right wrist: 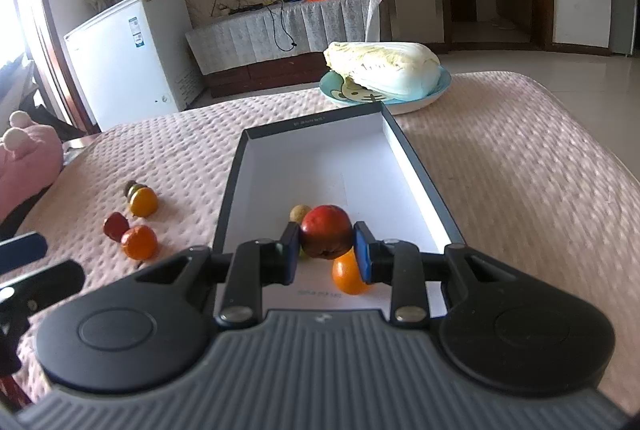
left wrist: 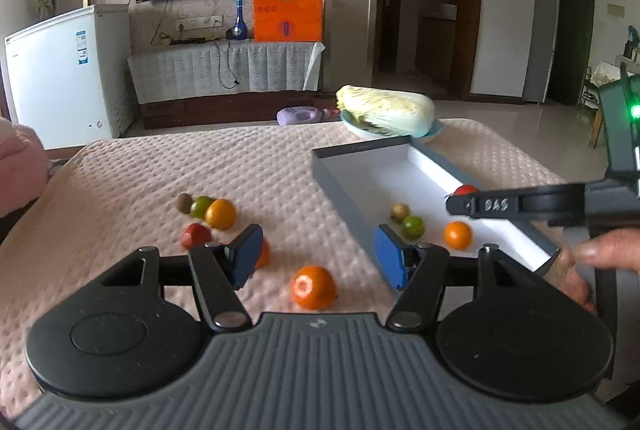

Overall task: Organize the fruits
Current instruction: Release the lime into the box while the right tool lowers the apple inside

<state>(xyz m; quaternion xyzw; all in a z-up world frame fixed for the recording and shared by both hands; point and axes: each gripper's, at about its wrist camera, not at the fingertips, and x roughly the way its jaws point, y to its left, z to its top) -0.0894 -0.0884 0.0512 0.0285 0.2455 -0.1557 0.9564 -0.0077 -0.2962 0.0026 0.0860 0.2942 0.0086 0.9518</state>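
the quilted pink bed (right wrist: 520, 158) fills both views, soft and dimpled, so a dropped fruit could roll off toward its edge. the shallow grey box (right wrist: 416, 166) sits at centre right, its walls low; a fruit let go too high may bounce over them. in the right wrist view the right gripper (right wrist: 326, 250) has its jaws pinching a red apple (right wrist: 326, 234) above the box's near end, right over an orange (right wrist: 346, 276); releasing there could knock it. the left gripper (left wrist: 318, 254) has jaws spread and empty, with a loose orange (left wrist: 313, 287) on the bed low in frame; a careless closing could nudge it away.
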